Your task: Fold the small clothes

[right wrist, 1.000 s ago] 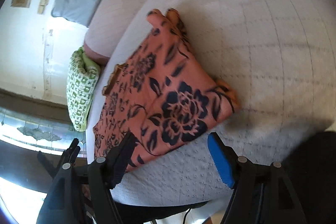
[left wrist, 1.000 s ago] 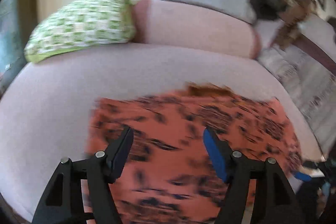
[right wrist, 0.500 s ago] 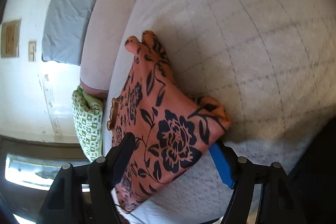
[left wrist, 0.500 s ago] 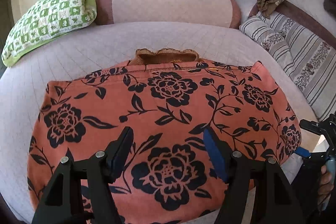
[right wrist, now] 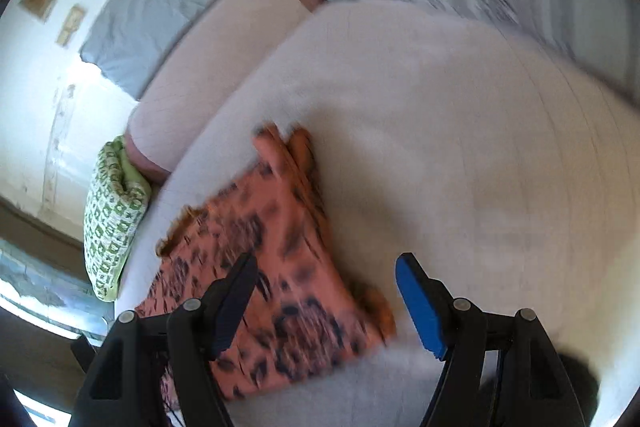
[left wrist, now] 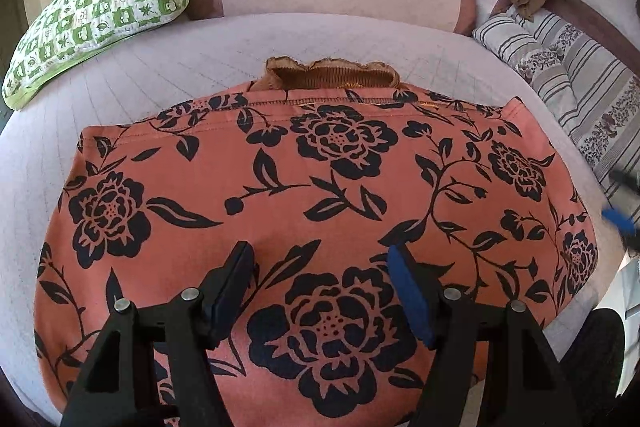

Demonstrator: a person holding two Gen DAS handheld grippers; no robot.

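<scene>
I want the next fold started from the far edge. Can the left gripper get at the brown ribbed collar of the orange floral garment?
Probably yes. The left gripper is open above the orange floral garment, and the brown ribbed collar lies exposed at the far edge on the pale quilted bed cover, with nothing in between.

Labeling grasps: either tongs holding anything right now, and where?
Nothing held. Left tongs and right tongs both stand open above the floral garment, pads off the cloth.

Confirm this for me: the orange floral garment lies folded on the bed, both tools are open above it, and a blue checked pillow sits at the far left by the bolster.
Not quite. The pillow is green and white checked, not blue, as the left wrist view shows. The rest holds: the orange floral garment lies folded on the bed, and the left tool and right tool are open above it.
</scene>
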